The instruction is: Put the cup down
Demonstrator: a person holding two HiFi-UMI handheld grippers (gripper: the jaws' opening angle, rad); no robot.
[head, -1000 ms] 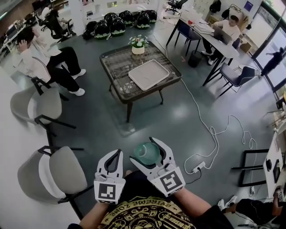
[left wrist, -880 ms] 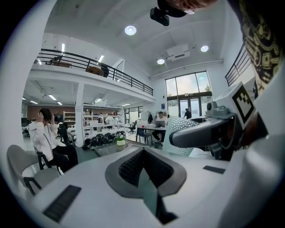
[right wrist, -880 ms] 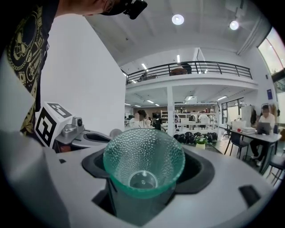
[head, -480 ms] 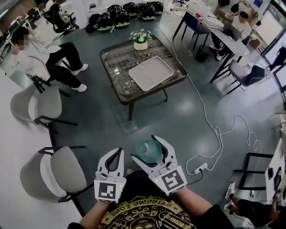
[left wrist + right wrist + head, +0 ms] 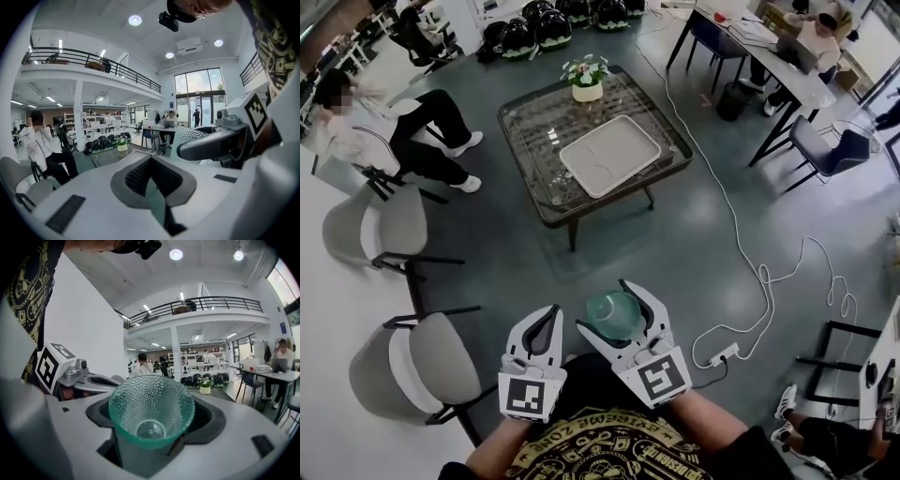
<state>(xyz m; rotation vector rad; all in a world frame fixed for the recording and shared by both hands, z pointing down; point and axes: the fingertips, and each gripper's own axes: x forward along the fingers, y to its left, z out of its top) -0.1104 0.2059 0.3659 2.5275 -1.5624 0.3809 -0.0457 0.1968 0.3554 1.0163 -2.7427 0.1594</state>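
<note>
Between the right tongs (image 5: 613, 315), close in front of the holder's body and high above the floor: one green dimpled glass cup (image 5: 151, 414), clamped across its wall. Its open mouth is turned back toward the right gripper's camera and its base points away.

Left tongs (image 5: 546, 323): pressed together, nothing between them, carried just beside the right tongs.

Ahead, well apart from the cup: one low glass-topped desk (image 5: 530, 127). It bears a white tray (image 5: 609, 157) and a potted flower arrangement (image 5: 587, 82).

Floor, on the holder's right: one white cable (image 5: 757, 270) running to a power strip (image 5: 719, 353).

Handling note (judgement):
- The put-down has not begun; the approach to the desk comes first.
- The tray or the bare glass beside it looks the likeliest landing spot.
- Swing the cup so its base faces down before lowering.
- Keep clear of the flowers.
- Let the base meet the surface flat.
- Only then part the right tongs, and draw them straight back so that they do not tip the glass.
- The dimpled wall may slip if the grip is eased too soon.
</note>
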